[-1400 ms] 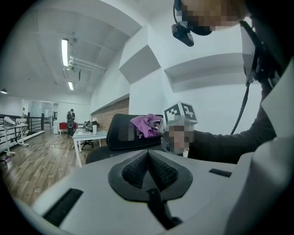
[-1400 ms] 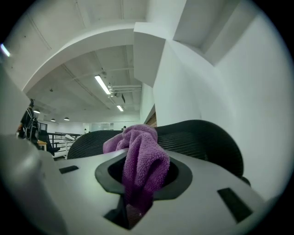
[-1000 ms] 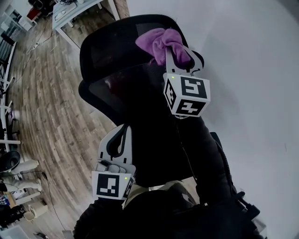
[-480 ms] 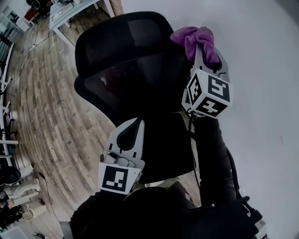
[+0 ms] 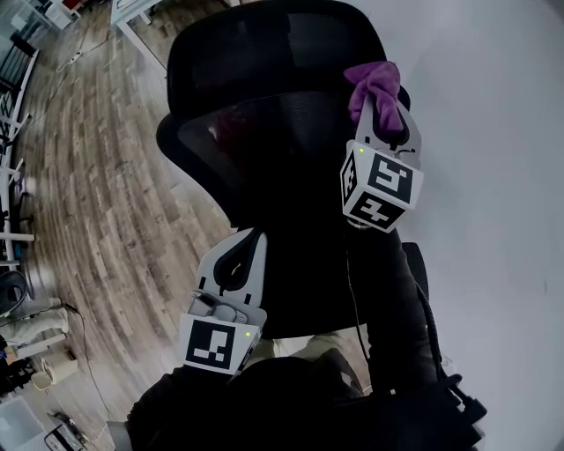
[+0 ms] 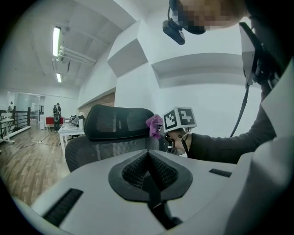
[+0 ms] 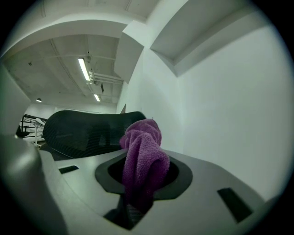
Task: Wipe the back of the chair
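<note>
A black mesh office chair (image 5: 264,132) stands with its back toward me; its headrest (image 6: 117,123) shows in the left gripper view too. My right gripper (image 5: 381,113) is shut on a bunched purple cloth (image 5: 374,88), held against the right edge of the chair's back near the headrest. That cloth (image 7: 143,156) fills the jaws in the right gripper view, with the headrest (image 7: 87,128) just behind it. My left gripper (image 5: 236,255) is shut and holds nothing; it rests low at the chair's back, below and left of the right one.
A white wall (image 5: 493,176) rises close on the right of the chair. Wooden floor (image 5: 97,194) spreads out to the left, with a white desk (image 5: 145,13) at the far top left. A person's dark sleeves (image 5: 397,317) fill the lower part of the head view.
The right gripper with the purple cloth has slid from the top of the headrest rightward and then down along the chair's right edge. The left gripper has hardly moved.
</note>
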Motion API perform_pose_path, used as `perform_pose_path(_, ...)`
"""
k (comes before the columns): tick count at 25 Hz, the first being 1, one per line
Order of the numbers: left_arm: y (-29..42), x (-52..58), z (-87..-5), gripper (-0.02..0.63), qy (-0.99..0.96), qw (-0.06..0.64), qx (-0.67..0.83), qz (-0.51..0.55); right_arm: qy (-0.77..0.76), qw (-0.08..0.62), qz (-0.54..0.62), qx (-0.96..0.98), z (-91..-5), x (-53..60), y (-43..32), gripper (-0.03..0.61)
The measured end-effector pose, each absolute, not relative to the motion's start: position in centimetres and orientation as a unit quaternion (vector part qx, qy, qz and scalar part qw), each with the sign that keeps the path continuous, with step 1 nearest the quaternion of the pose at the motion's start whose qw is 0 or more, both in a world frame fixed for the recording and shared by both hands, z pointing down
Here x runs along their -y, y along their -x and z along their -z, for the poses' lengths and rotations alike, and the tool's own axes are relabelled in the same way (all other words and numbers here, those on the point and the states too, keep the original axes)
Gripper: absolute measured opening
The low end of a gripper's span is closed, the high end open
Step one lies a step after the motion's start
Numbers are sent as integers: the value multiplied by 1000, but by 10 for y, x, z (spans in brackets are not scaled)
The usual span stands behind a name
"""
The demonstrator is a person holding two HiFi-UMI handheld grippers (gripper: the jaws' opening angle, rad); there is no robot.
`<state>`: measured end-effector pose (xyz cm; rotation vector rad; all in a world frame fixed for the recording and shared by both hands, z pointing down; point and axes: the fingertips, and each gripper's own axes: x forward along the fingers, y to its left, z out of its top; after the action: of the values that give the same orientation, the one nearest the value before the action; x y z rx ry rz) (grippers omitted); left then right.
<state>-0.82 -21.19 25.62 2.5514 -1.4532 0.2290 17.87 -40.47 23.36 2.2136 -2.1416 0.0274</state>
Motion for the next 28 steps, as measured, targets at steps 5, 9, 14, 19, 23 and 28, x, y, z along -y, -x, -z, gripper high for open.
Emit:
perform_pose_path(5,53,211,-266,9,-844,112,519,-79,-706,32,-16,707,-247,420,-135,99)
perform_pose_path(9,96,218,-264,9,-827,124,543,-75,-686,29,-23,727,-244,435,-86,99)
perform_pose_path(14,134,213,-280,9,-810,134,567,-68,-651,19,-28,758,-257,437,-26,99)
perform_pose_path(19,170,199,-280,9,-792,140,592,-54,-608,17,-25,794,-261,423,46,98)
perform_pose_path(23,200,186,-277,9,-778,120,614,-55,-577,8,-24,817,-258,411,94,98)
perform_pose_path(28,228,169,-273,9,-761,111,638,-39,-561,0,-26,828,-256,396,133,98)
